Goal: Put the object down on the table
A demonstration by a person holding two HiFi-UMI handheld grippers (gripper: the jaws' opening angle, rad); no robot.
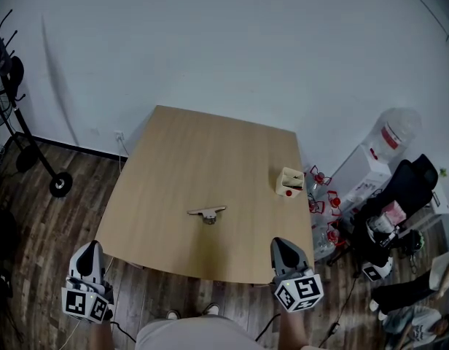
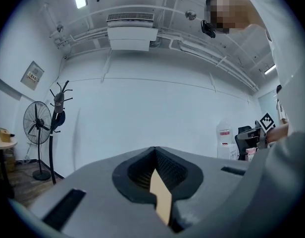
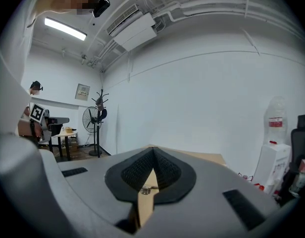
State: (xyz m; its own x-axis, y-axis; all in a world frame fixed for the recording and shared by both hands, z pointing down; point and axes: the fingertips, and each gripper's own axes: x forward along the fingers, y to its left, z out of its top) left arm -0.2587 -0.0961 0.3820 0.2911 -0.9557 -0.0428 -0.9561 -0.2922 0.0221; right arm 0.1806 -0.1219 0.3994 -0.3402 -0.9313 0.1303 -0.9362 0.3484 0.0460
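Observation:
A small grey metal object [image 1: 207,213] with a flat bar on top lies on the wooden table [image 1: 173,166], a little in from the front edge. Neither gripper touches it. My left gripper [image 1: 91,248] hangs off the table's front left corner, over the floor, jaws shut and empty. My right gripper [image 1: 281,244] is at the front right edge, also shut with nothing in it. In the left gripper view the gripper [image 2: 155,168] shows only a sliver of tabletop between its pads. In the right gripper view the gripper [image 3: 152,170] frames the metal object [image 3: 148,189] far ahead.
A small open cardboard box [image 1: 289,182] with something red in it stands near the table's right edge. A fan stand's base [image 1: 60,185] is on the floor at left. A large water bottle [image 1: 391,134], a black chair [image 1: 410,182] and red clutter crowd the right side.

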